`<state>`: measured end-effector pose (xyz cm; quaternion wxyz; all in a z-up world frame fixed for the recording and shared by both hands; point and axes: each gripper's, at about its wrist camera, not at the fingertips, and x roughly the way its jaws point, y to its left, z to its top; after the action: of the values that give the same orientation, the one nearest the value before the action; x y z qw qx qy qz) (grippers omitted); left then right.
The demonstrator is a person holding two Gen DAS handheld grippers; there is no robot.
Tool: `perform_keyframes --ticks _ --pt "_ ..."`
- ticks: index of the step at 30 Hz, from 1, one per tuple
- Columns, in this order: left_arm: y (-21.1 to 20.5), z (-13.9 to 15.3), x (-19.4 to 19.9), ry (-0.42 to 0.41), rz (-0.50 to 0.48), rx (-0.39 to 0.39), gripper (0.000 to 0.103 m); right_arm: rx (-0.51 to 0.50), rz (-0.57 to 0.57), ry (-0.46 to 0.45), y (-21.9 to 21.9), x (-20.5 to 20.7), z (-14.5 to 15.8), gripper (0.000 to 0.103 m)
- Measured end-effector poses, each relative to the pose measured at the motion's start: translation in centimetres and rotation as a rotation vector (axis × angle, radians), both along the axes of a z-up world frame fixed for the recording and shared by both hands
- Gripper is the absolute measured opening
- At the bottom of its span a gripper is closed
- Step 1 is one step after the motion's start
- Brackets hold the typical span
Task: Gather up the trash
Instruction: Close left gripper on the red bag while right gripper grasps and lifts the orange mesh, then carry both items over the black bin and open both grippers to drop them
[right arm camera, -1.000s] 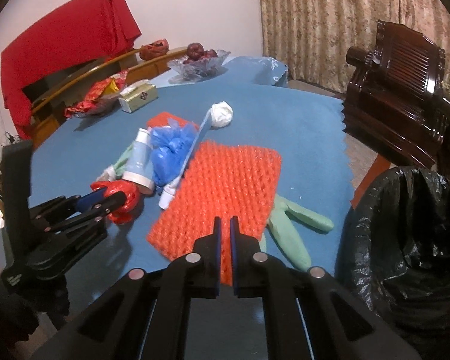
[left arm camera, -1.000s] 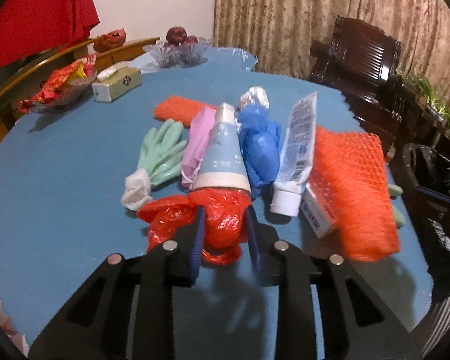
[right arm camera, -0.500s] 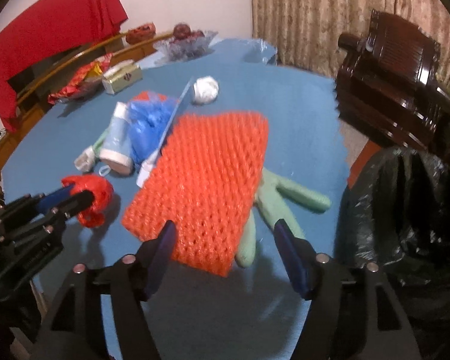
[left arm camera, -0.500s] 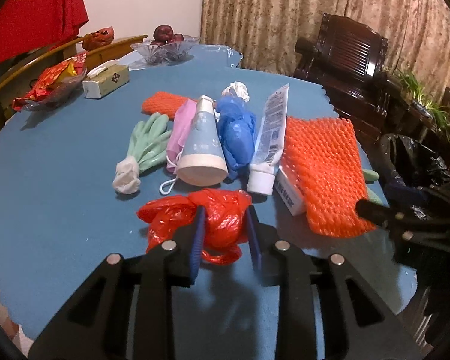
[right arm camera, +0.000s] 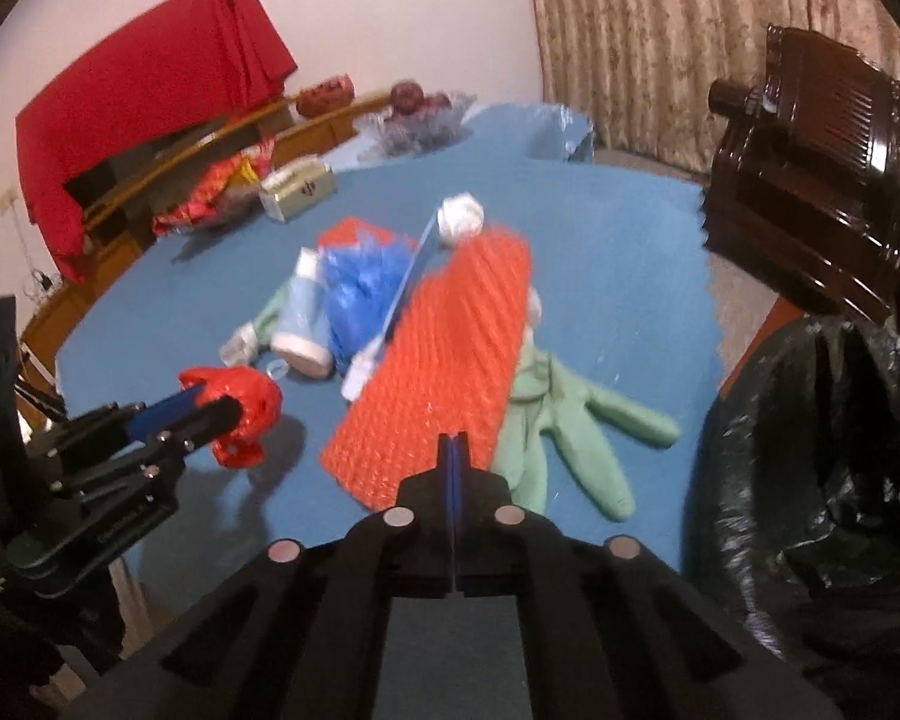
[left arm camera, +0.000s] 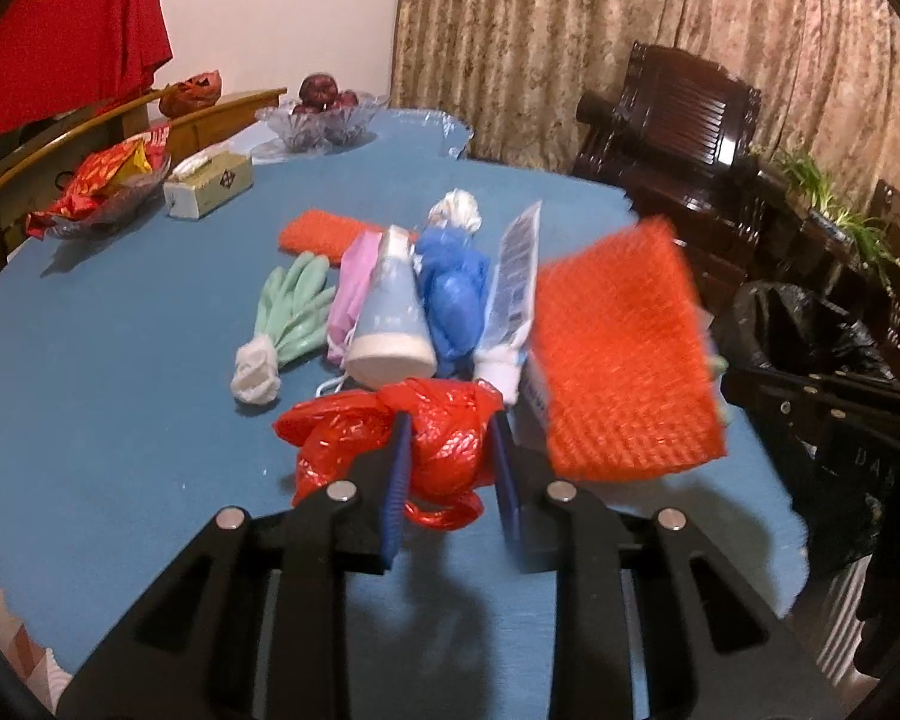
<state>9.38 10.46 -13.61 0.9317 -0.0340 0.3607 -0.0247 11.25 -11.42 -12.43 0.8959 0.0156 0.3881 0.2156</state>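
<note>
My left gripper (left arm camera: pixel 449 426) is shut on a crumpled red plastic bag (left arm camera: pixel 342 426), held just above the blue table (left arm camera: pixel 120 360). The right gripper (right arm camera: pixel 453 439) is shut on the near edge of a large orange mesh sheet (right arm camera: pixel 444 354). In the left wrist view the orange mesh sheet (left arm camera: pixel 624 354) hangs raised and blurred at the right. A green glove (right arm camera: pixel 564 426) lies beside it. A black bin bag (right arm camera: pixel 810 450) gapes off the table's right edge. In the right wrist view my left gripper (right arm camera: pixel 210 401) shows at the left with the red bag (right arm camera: pixel 249 405).
Still on the table: a light blue tube (left arm camera: pixel 393 312), a blue bag (left arm camera: pixel 453 294), a pink mask (left arm camera: pixel 351 288), another green glove (left arm camera: pixel 294 306), white wads (left arm camera: pixel 257 372), a white tube (left arm camera: pixel 513 294). Tissue box (left arm camera: pixel 210 183), snack dish (left arm camera: pixel 108 180) and fruit bowl (left arm camera: pixel 324 120) stand farther back.
The right jaws swung wide half a second ago and have now shut on the orange mesh, whose near edge has come up. My left gripper drew back with the red bag.
</note>
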Motion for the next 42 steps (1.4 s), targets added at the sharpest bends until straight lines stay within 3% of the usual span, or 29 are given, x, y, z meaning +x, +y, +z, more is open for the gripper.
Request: perform_keyframes --ticks 5,8,9,12,16,18,22,32,42 --pt "-1.1 1.7 -0.5 -0.039 -0.023 -0.008 0.025 -0.021 0.005 -0.019 -0.2 0.0 1.1 0.0" --pt "-1.7 1.2 -0.6 -0.03 -0.035 0.009 0.025 -0.043 -0.005 0.025 0.1 0.6 -0.2 0.005" --pt "-1.6 0.9 -0.6 -0.023 -0.034 0.009 0.025 -0.05 -0.012 0.041 0.3 0.8 -0.8 0.011" --pt "-1.4 -0.1 -0.4 0.006 -0.03 0.012 0.025 -0.065 -0.023 0.073 0.7 1.3 -2.5 0.044" --pt "-0.7 -1.1 -0.1 0.027 -0.022 0.028 0.025 -0.074 -0.039 0.121 1.1 2.4 -4.6 0.054" --pt "-0.4 -1.4 0.0 0.034 -0.015 0.03 0.025 -0.061 -0.028 0.139 1.3 2.8 -5.2 0.052" --pt "0.0 -1.7 0.1 0.039 -0.009 0.029 0.025 -0.014 0.025 0.178 1.9 3.1 -5.8 0.012" --pt "-1.1 1.4 -0.7 -0.023 -0.038 0.006 0.025 0.049 0.017 0.016 -0.3 0.1 0.7 0.011" --pt "-6.5 5.7 -0.6 -0.112 -0.173 -0.028 0.025 0.016 -0.133 -0.072 -6.8 -2.8 4.8 0.011"
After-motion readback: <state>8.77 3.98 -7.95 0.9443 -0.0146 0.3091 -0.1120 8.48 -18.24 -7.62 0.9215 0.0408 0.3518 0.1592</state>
